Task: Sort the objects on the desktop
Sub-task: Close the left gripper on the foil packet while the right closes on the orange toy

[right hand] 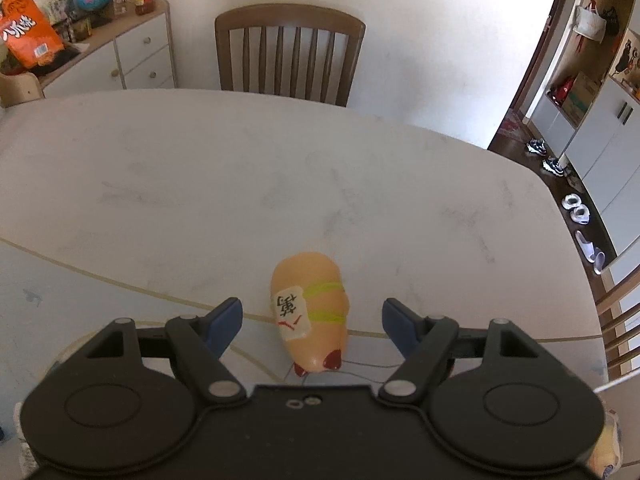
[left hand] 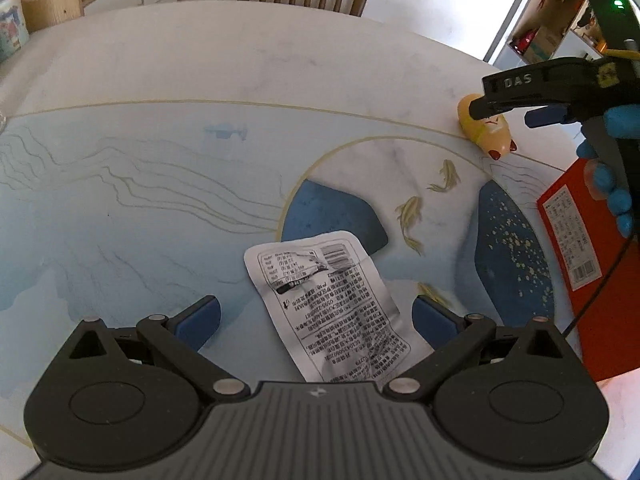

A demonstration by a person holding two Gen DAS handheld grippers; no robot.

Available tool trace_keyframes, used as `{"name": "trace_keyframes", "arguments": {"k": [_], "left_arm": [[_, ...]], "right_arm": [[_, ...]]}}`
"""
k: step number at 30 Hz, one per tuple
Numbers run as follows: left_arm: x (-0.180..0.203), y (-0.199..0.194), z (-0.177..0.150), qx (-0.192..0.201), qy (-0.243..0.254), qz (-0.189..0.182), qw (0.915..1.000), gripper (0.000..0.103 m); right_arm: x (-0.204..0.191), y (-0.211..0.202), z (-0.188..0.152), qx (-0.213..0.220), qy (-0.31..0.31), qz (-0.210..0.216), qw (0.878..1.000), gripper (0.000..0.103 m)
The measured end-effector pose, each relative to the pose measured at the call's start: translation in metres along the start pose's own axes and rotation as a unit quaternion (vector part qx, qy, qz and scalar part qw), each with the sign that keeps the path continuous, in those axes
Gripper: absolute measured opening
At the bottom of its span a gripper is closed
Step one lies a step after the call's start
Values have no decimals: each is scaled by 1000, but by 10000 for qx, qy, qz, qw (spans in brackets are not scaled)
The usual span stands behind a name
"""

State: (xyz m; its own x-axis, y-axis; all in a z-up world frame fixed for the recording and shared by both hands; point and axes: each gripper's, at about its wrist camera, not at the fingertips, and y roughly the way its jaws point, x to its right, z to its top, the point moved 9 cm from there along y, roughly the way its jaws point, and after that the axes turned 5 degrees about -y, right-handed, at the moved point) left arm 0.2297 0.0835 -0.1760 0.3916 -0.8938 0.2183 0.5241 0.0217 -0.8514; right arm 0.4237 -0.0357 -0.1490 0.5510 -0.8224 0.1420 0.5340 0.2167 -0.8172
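Marble-white with a blue painted pattern of waves and small fish, the table point(left hand: 160, 80) fills most of what we see from both wrist views. Behind its far edge stands a wooden chair point(right hand: 290, 52) with a slatted back, and to the left a white cabinet point(right hand: 136, 56) carries an orange snack bag point(right hand: 24, 28) and some jars. On the right edge of the table, in the left wrist view, lies a red box point(left hand: 588, 280) with a white barcode label.

We hold the left gripper point(left hand: 316, 320) low over the table, its blue-padded fingers point(left hand: 198, 320) spread wide. Between them, touching neither, lies a crumpled white printed packet point(left hand: 332, 304), flat on the table with its text side up.

We hold the right gripper point(right hand: 312, 324) in a blue-gloved hand point(left hand: 612, 184), and its fingers point(right hand: 226, 322) also stand wide apart. Just ahead of them and between their tips, untouched, rests a small peach-coloured pig toy point(right hand: 314, 312) with two yellow-green stripes, a white label bearing a character, and dark red feet. It lies on its side near the far curved line of the pattern, well apart from the packet.
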Motion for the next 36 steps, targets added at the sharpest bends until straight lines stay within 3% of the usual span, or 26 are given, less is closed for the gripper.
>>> {"name": "trace_keyframes", "arguments": {"k": [7, 11, 18, 21, 29, 36], "left_arm": [[6, 3, -4, 183, 364, 364, 9985, 98], [4, 2, -5, 299, 729, 624, 9949, 84], [-8, -4, -2, 417, 726, 543, 9950, 68], [-11, -6, -1, 449, 692, 490, 9954, 66], [-16, -7, 2, 484, 572, 404, 9964, 63], [-18, -8, 3, 478, 503, 344, 9970, 62]], "right_arm": [[0, 13, 1, -100, -126, -84, 9998, 77], [0, 19, 0, -176, -157, -119, 9997, 76], [-8, 27, -3, -259, -254, -61, 9993, 71], [-10, 29, -5, -278, -288, -67, 9992, 71], [-10, 30, -5, -319, -289, -89, 9990, 47], [-18, 19, -3, -239, -304, 39, 9992, 42]]}}
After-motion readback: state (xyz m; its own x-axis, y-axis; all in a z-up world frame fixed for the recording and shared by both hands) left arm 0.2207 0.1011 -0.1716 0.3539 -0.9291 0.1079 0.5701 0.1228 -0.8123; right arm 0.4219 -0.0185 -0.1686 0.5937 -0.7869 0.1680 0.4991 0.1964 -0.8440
